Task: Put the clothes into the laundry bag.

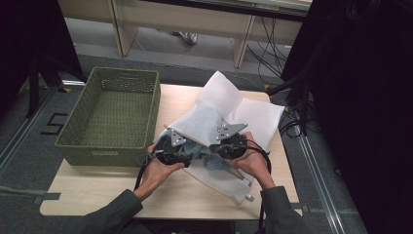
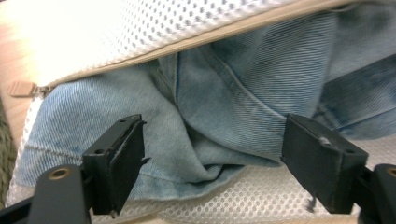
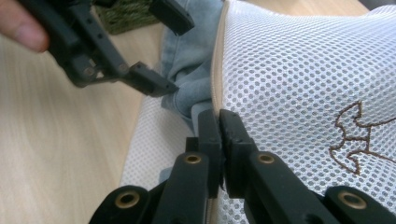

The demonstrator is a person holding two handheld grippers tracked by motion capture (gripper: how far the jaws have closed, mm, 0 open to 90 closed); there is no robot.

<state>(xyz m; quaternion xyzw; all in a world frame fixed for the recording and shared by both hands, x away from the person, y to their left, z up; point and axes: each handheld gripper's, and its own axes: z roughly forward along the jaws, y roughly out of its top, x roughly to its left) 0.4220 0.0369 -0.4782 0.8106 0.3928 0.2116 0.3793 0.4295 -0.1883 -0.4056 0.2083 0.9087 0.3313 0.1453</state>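
The white mesh laundry bag [image 1: 229, 114] lay on the right half of the table [image 1: 97, 187], toward its front edge, with the blue denim garment [image 2: 224, 93] bunched in its zipped opening. The left gripper [image 2: 212, 158] stood with its jaws spread wide, the denim lying between the fingers [image 2: 119, 161] without being pinched. The right gripper [image 3: 219, 135] was clamped tight on the bag's zipper edge [image 3: 215, 74], denim just beyond its fingertips.
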